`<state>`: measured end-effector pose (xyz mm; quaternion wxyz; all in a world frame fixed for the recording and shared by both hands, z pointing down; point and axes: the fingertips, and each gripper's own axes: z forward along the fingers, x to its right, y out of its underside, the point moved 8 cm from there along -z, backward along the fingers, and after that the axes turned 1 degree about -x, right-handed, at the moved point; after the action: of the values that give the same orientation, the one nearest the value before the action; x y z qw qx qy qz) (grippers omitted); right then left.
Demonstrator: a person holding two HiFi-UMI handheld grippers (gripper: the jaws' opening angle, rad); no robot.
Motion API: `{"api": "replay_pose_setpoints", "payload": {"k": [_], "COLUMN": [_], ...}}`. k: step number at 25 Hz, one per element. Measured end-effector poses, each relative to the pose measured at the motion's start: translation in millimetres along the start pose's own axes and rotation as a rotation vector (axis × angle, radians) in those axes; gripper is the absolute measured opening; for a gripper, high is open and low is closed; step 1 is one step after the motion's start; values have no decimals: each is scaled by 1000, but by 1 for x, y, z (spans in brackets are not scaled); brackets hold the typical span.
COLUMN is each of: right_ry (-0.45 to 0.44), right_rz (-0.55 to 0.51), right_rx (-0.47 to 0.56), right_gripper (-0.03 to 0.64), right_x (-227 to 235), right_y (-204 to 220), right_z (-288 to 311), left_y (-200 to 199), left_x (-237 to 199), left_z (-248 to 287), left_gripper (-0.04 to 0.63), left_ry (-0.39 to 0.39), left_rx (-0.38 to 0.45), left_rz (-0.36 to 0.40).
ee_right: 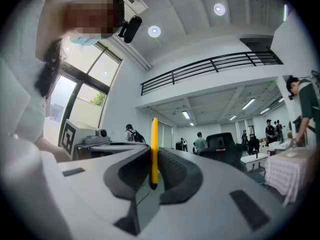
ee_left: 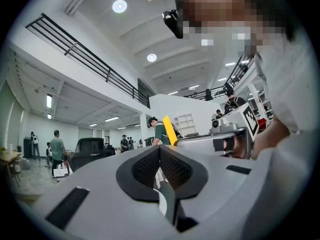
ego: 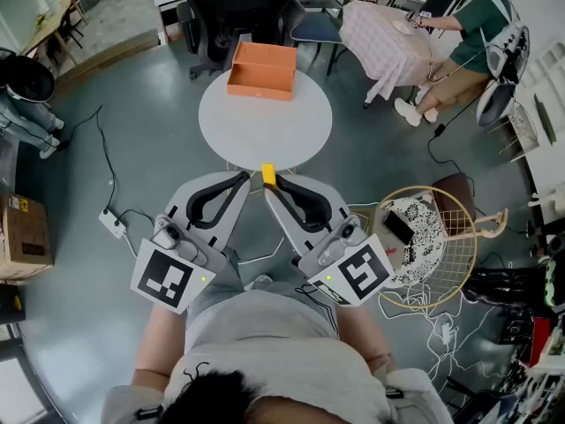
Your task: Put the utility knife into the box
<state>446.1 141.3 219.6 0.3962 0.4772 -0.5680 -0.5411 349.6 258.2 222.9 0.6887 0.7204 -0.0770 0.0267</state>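
Note:
A yellow utility knife (ego: 268, 174) stands between the jaws of my right gripper (ego: 273, 184), which is shut on it; in the right gripper view the knife (ee_right: 154, 151) rises upright from the closed jaws. My left gripper (ego: 244, 180) sits just left of it with its jaws together and nothing between them. In the left gripper view the knife (ee_left: 170, 131) shows beyond the shut left gripper (ee_left: 159, 151). An open orange box (ego: 261, 70) rests on the far side of the round white table (ego: 265, 129), well ahead of both grippers.
A black office chair (ego: 243, 7) stands behind the table. A wire basket stool (ego: 430, 246) is at my right, a power strip (ego: 112, 223) and cable at my left. A seated person (ego: 468, 25) works at a covered table (ego: 388, 34), far right.

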Motion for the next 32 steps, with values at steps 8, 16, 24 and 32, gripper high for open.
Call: {"api": "replay_pose_setpoints", "payload": {"k": [8,16,24,32], "right_ry": [11,35,73,140], "right_rz": [-3,15,49,56], "right_rx": [-10,-35,-48,-53], "right_gripper": [54,54,54,54], "right_x": [1,11,33,68], "right_y": [3,11,25,36], "right_z": [14,37,92,172], "left_y": [4,15,33,46], "left_x": [-15,-41,-104,-191], "left_z": [-1,7,23,57], "left_gripper": [9,9,9,9], "left_ry": [7,27,63,147], "left_rx": [0,-7,-11,-1], "left_rz": [-7,-34,-54,-61]}}
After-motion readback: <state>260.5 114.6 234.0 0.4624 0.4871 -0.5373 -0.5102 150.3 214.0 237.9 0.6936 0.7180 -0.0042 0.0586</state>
